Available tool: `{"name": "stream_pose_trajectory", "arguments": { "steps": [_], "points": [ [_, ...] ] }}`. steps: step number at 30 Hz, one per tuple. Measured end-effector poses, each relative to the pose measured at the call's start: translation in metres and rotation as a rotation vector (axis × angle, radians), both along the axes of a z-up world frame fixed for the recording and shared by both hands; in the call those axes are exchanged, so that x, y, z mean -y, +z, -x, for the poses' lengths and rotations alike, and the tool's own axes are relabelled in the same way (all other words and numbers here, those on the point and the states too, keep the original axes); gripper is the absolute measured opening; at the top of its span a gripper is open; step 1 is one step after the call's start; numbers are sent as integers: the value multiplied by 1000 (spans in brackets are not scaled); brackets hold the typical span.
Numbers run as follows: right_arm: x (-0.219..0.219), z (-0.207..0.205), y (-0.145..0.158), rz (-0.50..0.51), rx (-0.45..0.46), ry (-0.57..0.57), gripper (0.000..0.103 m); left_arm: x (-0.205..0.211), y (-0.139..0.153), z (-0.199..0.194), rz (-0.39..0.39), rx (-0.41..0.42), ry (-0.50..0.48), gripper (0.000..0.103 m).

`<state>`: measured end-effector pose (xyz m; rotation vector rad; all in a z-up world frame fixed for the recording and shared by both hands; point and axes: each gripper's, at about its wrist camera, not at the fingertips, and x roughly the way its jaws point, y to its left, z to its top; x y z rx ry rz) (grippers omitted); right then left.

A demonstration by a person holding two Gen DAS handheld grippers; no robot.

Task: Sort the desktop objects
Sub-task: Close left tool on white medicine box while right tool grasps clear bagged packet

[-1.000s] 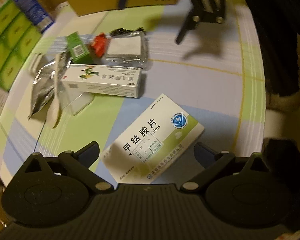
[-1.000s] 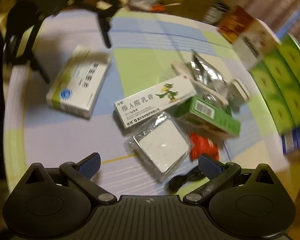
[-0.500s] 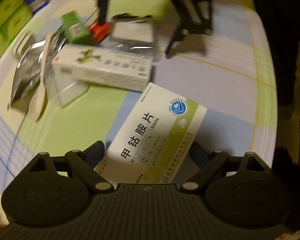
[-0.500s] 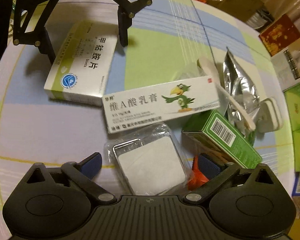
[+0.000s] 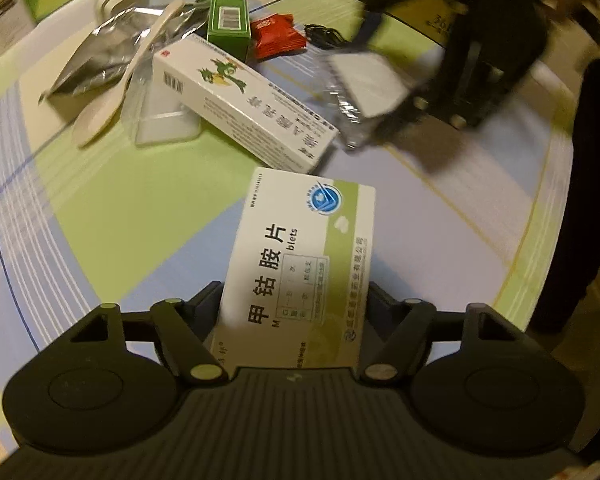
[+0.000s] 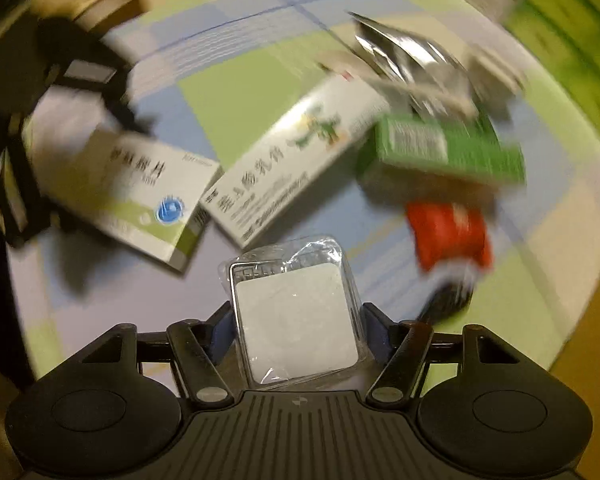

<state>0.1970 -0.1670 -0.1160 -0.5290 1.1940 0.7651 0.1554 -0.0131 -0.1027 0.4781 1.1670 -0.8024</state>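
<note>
My left gripper (image 5: 294,300) is shut on a white and green tablet box (image 5: 300,264), its jaws against the box's two long sides. My right gripper (image 6: 296,320) is shut on a clear plastic packet with a white pad (image 6: 296,312) and holds it off the table. The same packet (image 5: 360,92) and the right gripper show blurred in the left wrist view. The tablet box (image 6: 140,192) also shows in the right wrist view with the left gripper behind it.
On the checked tablecloth (image 5: 120,220) lie a long white box with a parrot (image 5: 240,108), a green box (image 5: 228,16), a red sachet (image 5: 276,38), a white spoon (image 5: 116,92), a silver pouch (image 5: 96,64) and a black cable (image 5: 324,36). Green cartons (image 6: 560,12) stand at the edge.
Both grippers have closed in and shut: the left on the tablet box, the right on the plastic packet, which has left the table. Both views have swung.
</note>
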Motion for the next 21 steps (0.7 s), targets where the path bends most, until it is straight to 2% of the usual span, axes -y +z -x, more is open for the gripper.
{"name": "stream_pose_trajectory", "arguments": {
  "steps": [4, 6, 8, 12, 13, 15, 17, 21],
  "points": [
    [12, 15, 2, -68, -8, -139, 63, 11, -2, 18, 11, -8, 56, 71],
    [17, 37, -5, -81, 17, -146, 65, 17, -5, 25, 12, 3, 73, 70],
    [18, 46, -8, -83, 51, -144, 73, 23, -8, 32, 9, 29, 82, 70],
    [19, 52, -17, -116, 80, -171, 75, 29, -10, 44, 16, 71, 103, 70],
    [28, 70, -14, -124, 83, -181, 75, 30, -9, 46, 19, 76, 110, 70],
    [37, 74, -14, -143, 90, -203, 74, 29, -9, 47, 27, 82, 120, 70],
    [40, 76, -12, -160, 100, -226, 60, 29, -9, 47, 33, 87, 124, 70],
    [46, 82, -8, -162, 137, -293, 58, 31, -9, 47, 20, 93, 146, 69]
  ]
}}
